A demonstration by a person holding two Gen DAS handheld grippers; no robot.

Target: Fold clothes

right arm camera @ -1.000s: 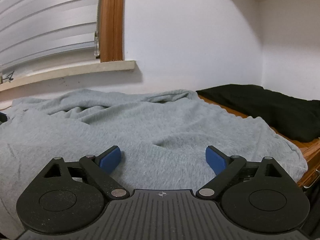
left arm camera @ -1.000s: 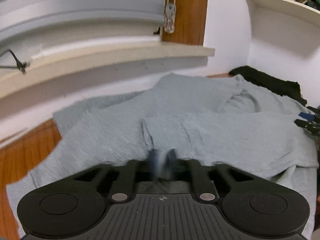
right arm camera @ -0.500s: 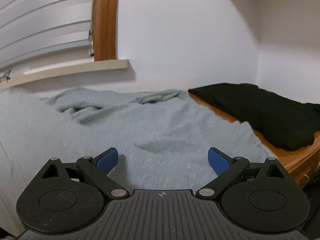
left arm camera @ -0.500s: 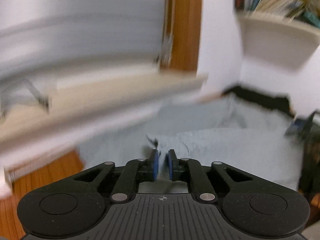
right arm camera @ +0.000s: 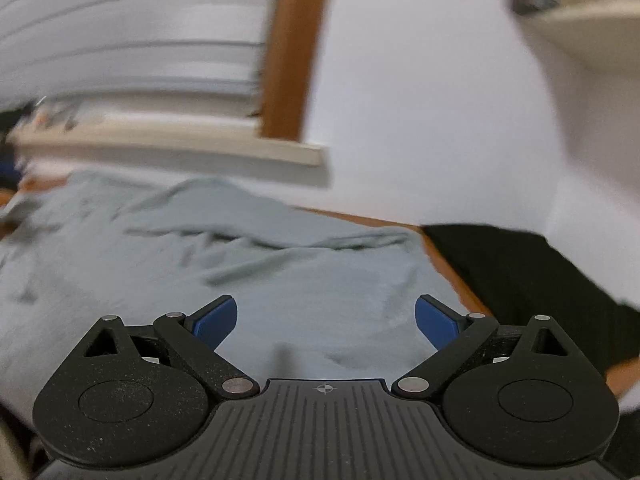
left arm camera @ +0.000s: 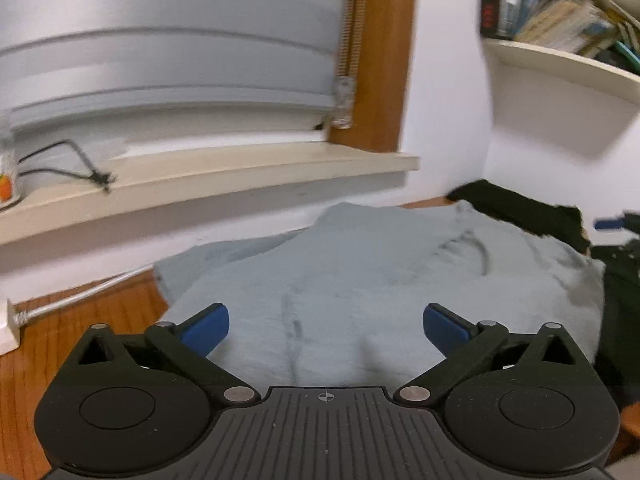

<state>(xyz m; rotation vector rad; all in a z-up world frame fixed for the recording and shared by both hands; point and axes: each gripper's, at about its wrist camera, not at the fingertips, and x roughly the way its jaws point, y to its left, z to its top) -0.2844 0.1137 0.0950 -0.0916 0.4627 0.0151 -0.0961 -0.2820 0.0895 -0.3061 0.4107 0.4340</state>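
A light grey garment lies spread in loose folds over the wooden surface, and it also fills the lower middle of the right wrist view. My left gripper hangs just above the cloth; its jaws are opening wide, with nothing between the blue pads. My right gripper is open above the same garment, holding nothing. Its blue pad shows at the right edge of the left wrist view.
A black garment lies on the right, past the grey one. A window sill with a cable and a wood-framed blind runs along the back wall. A shelf of books hangs at upper right.
My left gripper was shut on a fold of the grey cloth; it has let go and opened wide. Both grippers have lifted, and the right one has rolled, tilting its view.
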